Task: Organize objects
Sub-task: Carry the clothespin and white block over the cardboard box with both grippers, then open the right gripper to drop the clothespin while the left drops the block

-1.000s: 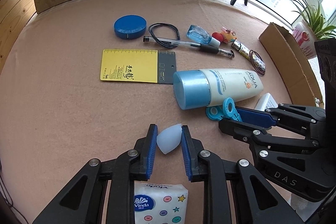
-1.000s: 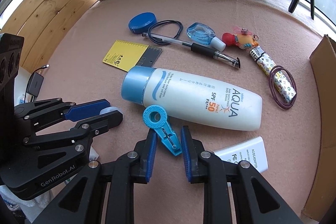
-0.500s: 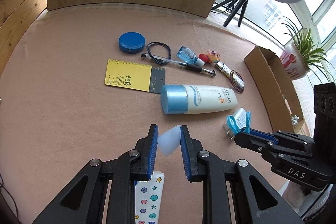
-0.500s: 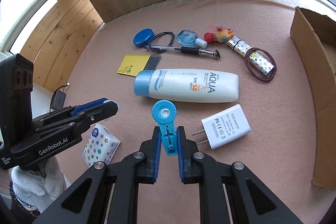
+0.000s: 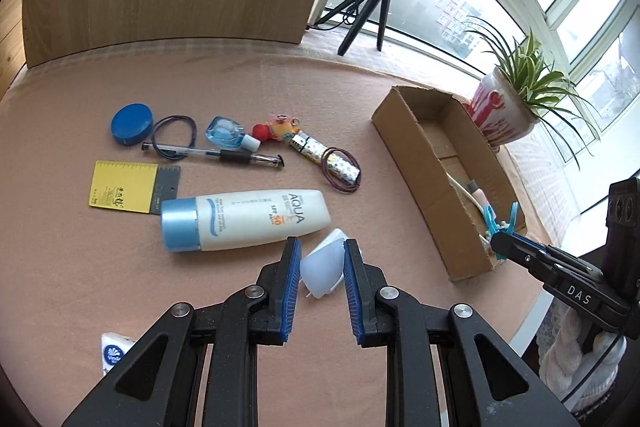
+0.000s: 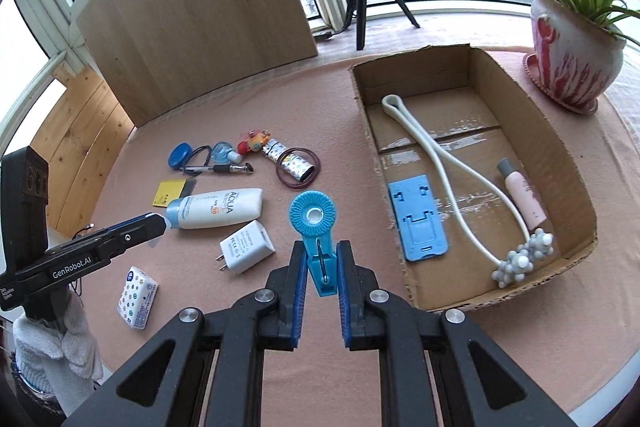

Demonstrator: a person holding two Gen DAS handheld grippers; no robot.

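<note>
Since the earlier frame both grippers have lifted off the bench [image 6: 320, 115] and swung toward the cardboard box [image 6: 576, 187], now in full view. Box holds a white looped massager [image 6: 448, 183], blue phone stand [image 6: 418, 219] and pink tube [image 6: 522, 199]. On the bench: sunscreen bottle [image 5: 244, 219], white charger [image 6: 246, 245], tissue pack [image 6: 136, 297]. Left gripper [image 5: 322, 271]: jaws clamped on the pale blue sponge [image 5: 322, 273], held above the bench near the bottle. Right gripper [image 6: 322, 267]: jaws nearly closed, pinching the blue clip [image 6: 316, 227] just left of the box.
</note>
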